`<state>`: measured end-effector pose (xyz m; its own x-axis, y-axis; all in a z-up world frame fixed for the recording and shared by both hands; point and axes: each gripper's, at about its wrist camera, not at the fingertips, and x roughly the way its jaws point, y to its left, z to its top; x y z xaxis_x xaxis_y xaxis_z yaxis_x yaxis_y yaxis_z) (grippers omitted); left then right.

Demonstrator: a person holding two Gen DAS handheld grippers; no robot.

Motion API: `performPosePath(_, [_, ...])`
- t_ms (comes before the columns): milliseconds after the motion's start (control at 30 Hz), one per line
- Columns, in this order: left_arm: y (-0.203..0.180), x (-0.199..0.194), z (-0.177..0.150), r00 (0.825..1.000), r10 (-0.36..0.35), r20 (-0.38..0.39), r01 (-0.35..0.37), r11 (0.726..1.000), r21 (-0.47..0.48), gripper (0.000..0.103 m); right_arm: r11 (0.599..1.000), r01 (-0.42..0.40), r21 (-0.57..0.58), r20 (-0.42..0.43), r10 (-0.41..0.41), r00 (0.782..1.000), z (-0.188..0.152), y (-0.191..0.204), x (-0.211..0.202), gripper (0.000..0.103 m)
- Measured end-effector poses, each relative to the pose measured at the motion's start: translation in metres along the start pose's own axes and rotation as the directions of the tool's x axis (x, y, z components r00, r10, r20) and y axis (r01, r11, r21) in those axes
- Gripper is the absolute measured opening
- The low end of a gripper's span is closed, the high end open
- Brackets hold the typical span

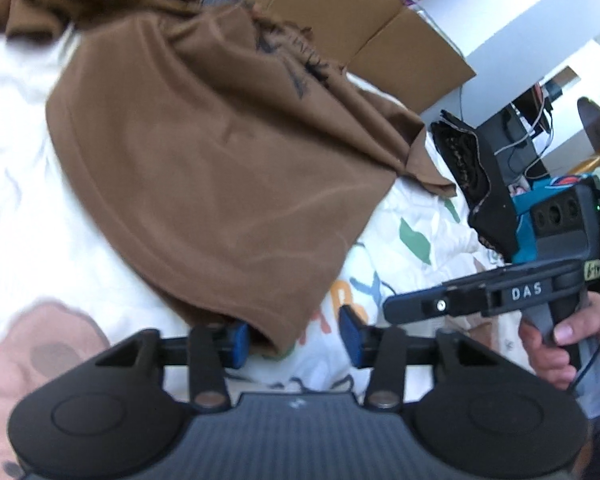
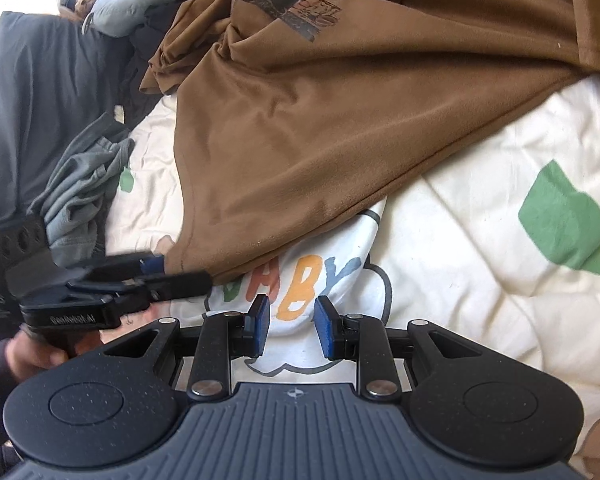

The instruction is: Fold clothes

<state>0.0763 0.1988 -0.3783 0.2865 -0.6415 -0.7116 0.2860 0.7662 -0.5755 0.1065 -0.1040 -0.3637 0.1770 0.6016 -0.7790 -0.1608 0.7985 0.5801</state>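
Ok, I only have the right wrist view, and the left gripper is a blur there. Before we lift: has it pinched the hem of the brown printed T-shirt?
Observer: No. In the left wrist view the left gripper stands open. A hem corner of the brown T-shirt lies between its blue pads, nearer one of them and not pinched.
Operator: Is there anything beyond the shirt on that side?
Observer: Yes, flattened brown cardboard lies past the shirt's far edge.
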Motion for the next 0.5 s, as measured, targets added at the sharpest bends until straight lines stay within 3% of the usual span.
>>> performPosePath(67, [0.000, 0.002, -0.002, 1.000, -0.016, -0.017, 0.016, 1.000, -0.010, 0.019, 1.000, -0.018, 0.019, -0.002, 0.018, 1.000, -0.001, -0.001, 0.002, 0.031])
performPosePath(200, [0.004, -0.002, -0.005, 0.999, -0.045, -0.003, 0.044, 0.996, -0.073, 0.011, 0.997, -0.062, 0.048, 0.000, 0.062, 0.998, -0.001, -0.001, 0.004, 0.031])
performPosePath(500, [0.023, -0.006, -0.011, 0.997, -0.079, 0.007, 0.078, 0.971, -0.225, 0.005, 0.968, -0.178, 0.176, 0.005, 0.180, 0.984, -0.005, -0.007, 0.026, 0.038])
